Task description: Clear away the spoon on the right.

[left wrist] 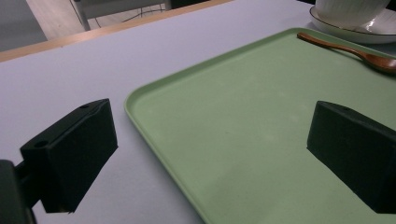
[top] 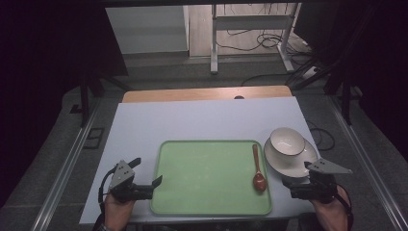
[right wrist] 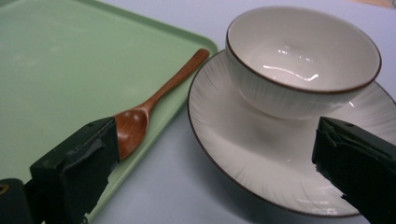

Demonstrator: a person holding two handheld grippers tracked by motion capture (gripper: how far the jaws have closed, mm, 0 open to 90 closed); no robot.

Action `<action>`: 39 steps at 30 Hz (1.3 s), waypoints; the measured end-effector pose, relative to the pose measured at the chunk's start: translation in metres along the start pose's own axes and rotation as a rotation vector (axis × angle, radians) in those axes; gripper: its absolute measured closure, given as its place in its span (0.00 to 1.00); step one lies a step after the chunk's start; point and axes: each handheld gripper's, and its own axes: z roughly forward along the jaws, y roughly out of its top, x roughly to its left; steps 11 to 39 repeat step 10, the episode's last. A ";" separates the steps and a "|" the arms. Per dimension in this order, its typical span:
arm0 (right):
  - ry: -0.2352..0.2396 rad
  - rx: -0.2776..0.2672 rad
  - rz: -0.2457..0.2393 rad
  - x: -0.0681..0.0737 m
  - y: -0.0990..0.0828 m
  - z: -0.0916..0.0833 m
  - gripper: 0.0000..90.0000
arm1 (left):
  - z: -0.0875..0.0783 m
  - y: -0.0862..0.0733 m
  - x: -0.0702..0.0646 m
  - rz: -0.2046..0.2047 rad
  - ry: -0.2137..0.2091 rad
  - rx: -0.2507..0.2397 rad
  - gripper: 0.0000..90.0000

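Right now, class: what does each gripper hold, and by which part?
Nothing is held. The left gripper is open over the green tray's edge; the right gripper is open before the plate.

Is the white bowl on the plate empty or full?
Empty. The bowl stands upright on the plate, and its glossy white inside is bare.

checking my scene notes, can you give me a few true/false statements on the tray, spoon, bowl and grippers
1. The wooden spoon lies on the green tray. True.
2. The white bowl sits on the tray. False: it sits on a white plate beside the tray, on the table.
3. The left gripper is shut on the tray's rim. False: its jaws stand open, holding nothing.
4. The right gripper is open near the plate. True.
5. The bowl holds soup. False: it looks empty.
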 end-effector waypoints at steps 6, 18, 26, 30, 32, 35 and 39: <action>-0.007 0.032 0.008 -0.003 -0.009 0.004 0.01 | 0.000 0.000 0.000 0.002 0.003 -0.001 0.02; -0.008 0.042 0.004 -0.003 -0.009 0.006 0.01 | 0.000 0.000 0.000 0.002 0.005 -0.006 0.02; -0.008 0.042 0.004 -0.003 -0.009 0.006 0.01 | 0.000 0.000 0.000 0.002 0.005 -0.006 0.02; -0.008 0.042 0.004 -0.003 -0.009 0.006 0.01 | 0.000 0.000 0.000 0.002 0.005 -0.006 0.02; -0.008 0.042 0.004 -0.003 -0.009 0.006 0.01 | 0.000 0.000 0.000 0.002 0.005 -0.006 0.02; -0.008 0.042 0.004 -0.003 -0.009 0.006 0.01 | 0.000 0.000 0.000 0.002 0.005 -0.006 0.02; -0.008 0.042 0.004 -0.003 -0.009 0.006 0.01 | 0.000 0.000 0.000 0.002 0.005 -0.006 0.02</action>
